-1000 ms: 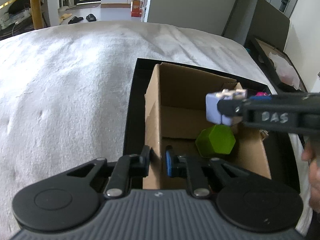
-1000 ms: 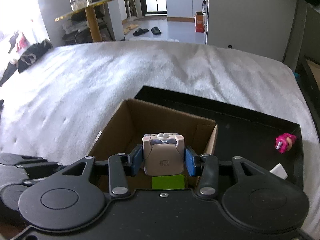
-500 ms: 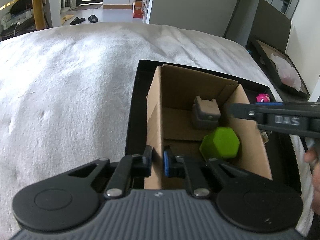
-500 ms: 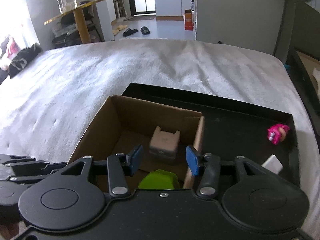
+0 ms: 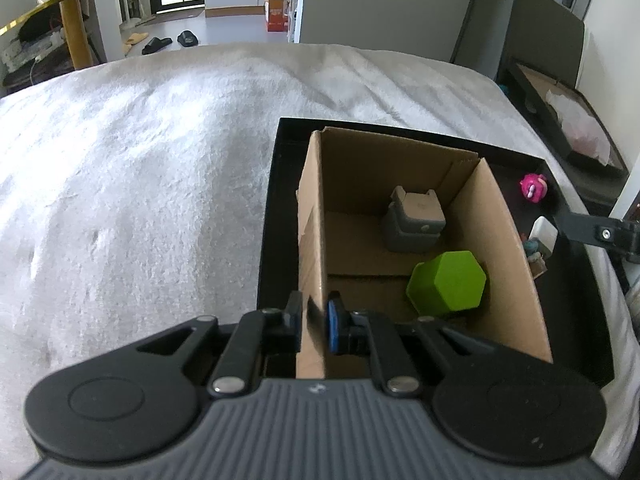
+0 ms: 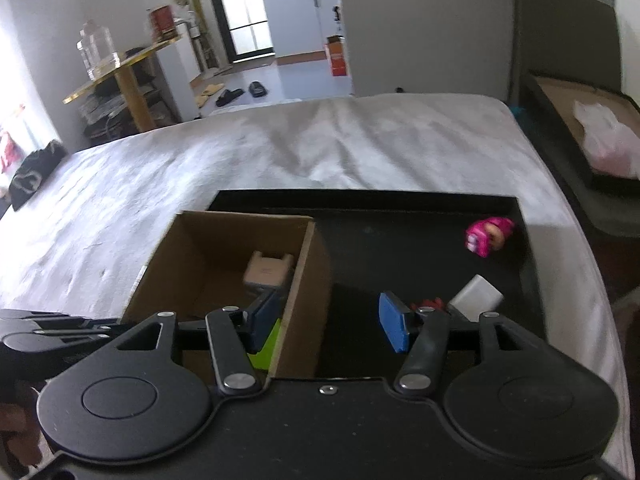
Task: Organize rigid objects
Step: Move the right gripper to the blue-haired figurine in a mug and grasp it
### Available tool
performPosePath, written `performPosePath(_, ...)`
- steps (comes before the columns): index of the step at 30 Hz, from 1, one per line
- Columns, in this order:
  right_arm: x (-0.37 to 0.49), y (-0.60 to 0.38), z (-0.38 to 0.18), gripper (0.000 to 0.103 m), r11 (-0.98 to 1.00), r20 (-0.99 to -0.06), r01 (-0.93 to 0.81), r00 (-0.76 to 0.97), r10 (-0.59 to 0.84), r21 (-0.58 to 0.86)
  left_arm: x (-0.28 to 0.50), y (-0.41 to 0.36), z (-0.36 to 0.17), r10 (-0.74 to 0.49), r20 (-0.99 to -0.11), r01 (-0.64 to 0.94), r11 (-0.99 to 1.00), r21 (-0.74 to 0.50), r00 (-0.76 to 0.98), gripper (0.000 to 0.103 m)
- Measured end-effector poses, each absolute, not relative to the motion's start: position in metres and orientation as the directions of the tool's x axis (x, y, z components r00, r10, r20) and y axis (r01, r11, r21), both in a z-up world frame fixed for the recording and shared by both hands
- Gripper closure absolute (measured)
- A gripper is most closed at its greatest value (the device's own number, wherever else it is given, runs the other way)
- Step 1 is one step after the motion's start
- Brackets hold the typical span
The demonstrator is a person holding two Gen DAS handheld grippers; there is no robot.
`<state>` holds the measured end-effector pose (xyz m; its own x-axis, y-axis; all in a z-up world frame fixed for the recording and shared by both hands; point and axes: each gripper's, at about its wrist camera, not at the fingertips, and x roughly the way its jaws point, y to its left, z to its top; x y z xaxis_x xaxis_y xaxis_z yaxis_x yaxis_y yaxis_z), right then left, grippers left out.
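A cardboard box (image 5: 516, 240) (image 6: 304, 276) stands in a black tray (image 5: 272, 208) (image 6: 400, 248) on the bed. Inside lie a grey-beige block toy (image 5: 414, 220) (image 6: 266, 270) and a green hexagonal block (image 5: 448, 282) (image 6: 268, 346). My left gripper (image 5: 314, 326) is shut on the box's left wall. My right gripper (image 6: 328, 322) is open and empty, straddling the box's right wall; its arm shows at the right of the left wrist view (image 5: 600, 232). On the tray floor lie a pink toy (image 5: 533, 186) (image 6: 488, 234), a white block (image 5: 543, 232) (image 6: 476, 296) and a small figure (image 5: 534, 252).
The white bedspread (image 5: 140, 160) (image 6: 360, 140) stretches left and beyond. A second dark tray with a plastic bag (image 5: 576, 128) (image 6: 600, 140) sits at the right bed edge. A gold side table (image 6: 120, 72) stands far left.
My right gripper opened and dropped the grey-beige toy into the box, then drew back to the right and opened wider. My left gripper kept its hold on the box wall.
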<state>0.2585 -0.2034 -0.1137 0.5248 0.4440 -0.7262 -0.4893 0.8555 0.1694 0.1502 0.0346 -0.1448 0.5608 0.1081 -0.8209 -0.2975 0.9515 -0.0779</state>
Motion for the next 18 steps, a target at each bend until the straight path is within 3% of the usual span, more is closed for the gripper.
performPosePath(10,0.267,-0.234,-0.14,0.047,0.873,-0.751,-0.443,0.501,0.429,0.204,0.159,0.032,-0.139,0.135,-0.835,-0.31,0.95,-0.045,0.534,0.084)
performPosePath(15,0.275,-0.244,-0.153,0.047,0.883,-0.76,-0.416,0.494,0.422,0.22,0.165,0.031,-0.137,0.152,-0.834,-0.331,0.943,-0.039,0.53,0.054)
performPosePath(18,0.281,-0.247,-0.162,0.047,0.885,-0.77,-0.41,0.485,0.415,0.219,0.17,0.028,-0.136,0.168,-0.835,-0.344,0.939,-0.027,0.525,0.044)
